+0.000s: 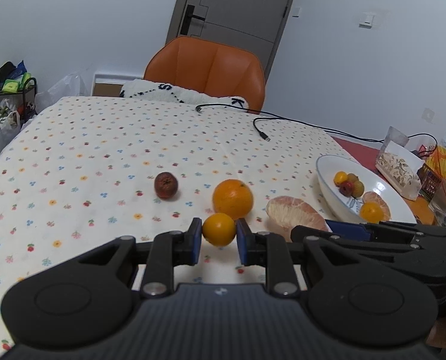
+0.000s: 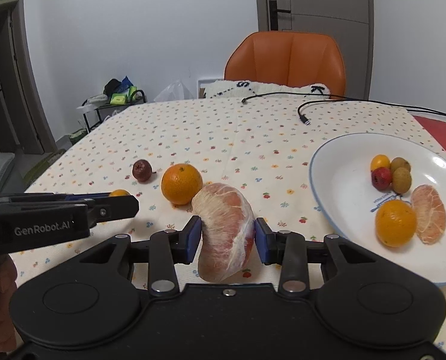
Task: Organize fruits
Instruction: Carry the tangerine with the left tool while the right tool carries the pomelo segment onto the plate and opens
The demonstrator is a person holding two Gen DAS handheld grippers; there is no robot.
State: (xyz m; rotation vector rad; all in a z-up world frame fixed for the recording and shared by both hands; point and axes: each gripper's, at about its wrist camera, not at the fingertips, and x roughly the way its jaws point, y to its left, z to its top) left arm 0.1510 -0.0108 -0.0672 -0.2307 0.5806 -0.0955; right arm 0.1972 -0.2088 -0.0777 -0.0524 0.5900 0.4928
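Fruits: small orange point(image 1: 219, 229) clamped in left gripper point(image 1: 218, 237); pomelo segment point(image 2: 225, 240) clamped in right gripper point(image 2: 226, 237). Large orange point(image 2: 181, 183), dark red fruit point(image 2: 142, 170) loose on tablecloth point(image 2: 193, 126), far left. White plate point(image 2: 336, 162) right: 6 pieces.

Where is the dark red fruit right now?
In both wrist views the dark red fruit lies alone on the tablecloth, left of the large orange, apart from it and outside the plate.

right tool point(image 2: 225, 234) clamps pomelo segment point(image 2: 224, 240) | plate point(image 2: 327, 180) beside it
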